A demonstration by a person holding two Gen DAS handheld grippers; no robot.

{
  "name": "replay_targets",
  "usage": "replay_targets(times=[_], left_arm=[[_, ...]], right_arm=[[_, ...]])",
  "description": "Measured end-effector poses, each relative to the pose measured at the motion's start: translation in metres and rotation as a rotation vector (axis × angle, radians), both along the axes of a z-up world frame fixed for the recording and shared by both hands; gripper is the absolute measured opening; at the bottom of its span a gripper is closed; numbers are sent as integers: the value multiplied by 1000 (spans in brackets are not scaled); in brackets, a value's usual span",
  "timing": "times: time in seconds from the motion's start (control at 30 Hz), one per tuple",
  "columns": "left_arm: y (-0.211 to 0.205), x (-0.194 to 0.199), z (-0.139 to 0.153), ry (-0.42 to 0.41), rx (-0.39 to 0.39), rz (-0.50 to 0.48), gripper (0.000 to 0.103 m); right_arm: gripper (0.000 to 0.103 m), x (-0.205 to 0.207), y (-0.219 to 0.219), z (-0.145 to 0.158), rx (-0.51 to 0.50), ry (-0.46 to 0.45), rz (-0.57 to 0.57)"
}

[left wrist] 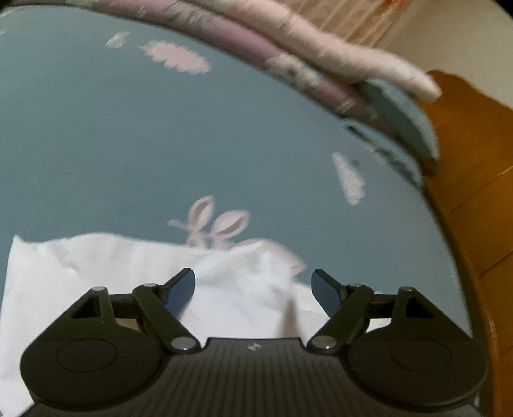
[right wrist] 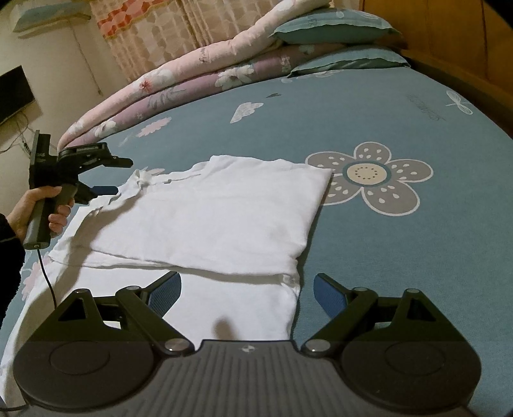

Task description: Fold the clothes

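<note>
White shirt point(right wrist: 205, 218) lies spread on the blue patterned bedsheet point(right wrist: 352, 128), partly folded: a top layer is laid over the body, with its far right corner just beside a large grey flower print point(right wrist: 368, 179). Its collar end points toward the left gripper point(right wrist: 112, 176), which a hand point(right wrist: 38, 208) holds by a dark grip; the jaws stand apart above the cloth near the collar, with nothing between them. In the left wrist view the same gripper point(left wrist: 253, 285) hangs over an edge of the shirt point(left wrist: 128, 279), its blue pads spread and clear of the fabric, with a pink rabbit print point(left wrist: 211, 224) just beyond. The right gripper point(right wrist: 247, 288) hovers over the near edge of the shirt, released, its fingers wide apart and gripping nothing. Rolled pink and purple quilts point(right wrist: 179, 86) and blue pillows point(right wrist: 333, 29) lie along the far side of the bed, against a wooden headboard point(right wrist: 449, 35).
</note>
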State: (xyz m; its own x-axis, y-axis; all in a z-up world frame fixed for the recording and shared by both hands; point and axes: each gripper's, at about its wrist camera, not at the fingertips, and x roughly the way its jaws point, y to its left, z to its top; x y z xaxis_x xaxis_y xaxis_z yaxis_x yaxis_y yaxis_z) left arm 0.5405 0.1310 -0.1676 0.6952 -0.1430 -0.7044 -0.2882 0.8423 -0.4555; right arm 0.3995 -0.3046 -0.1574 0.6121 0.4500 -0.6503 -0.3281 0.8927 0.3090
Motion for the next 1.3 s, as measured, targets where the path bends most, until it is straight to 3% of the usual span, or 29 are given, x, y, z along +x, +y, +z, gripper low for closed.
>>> replay_targets(times=[0.17,0.43,0.6,0.77,0.87,1.07,1.2,1.3], left_arm=[[21,-13,3,-24,-50,71,79],[0,-15,-5,-29,-210,-57,80],[-3,10,-12,-76,-171,-5,80],[1,17,1,-92,-134,29,80],[-13,6,11,-121,-181,-52,80],[-76,13,9,-60,-195,-290,81],[-97,30,-7,0,-178,-302,81],[-102,39,-6,-28,-147,-281,81]], right_arm=[[93,1,-2,-1,1,3,-10],[93,0,0,-1,-1,0,-1],[93,2,0,-3,-12,9,-3],[93,2,0,-4,-13,10,-6],[93,1,0,-3,-10,3,-4],[93,0,3,-2,-15,-3,5],[93,-1,1,-1,-10,-2,-1],[93,-2,0,1,-3,-9,-1]])
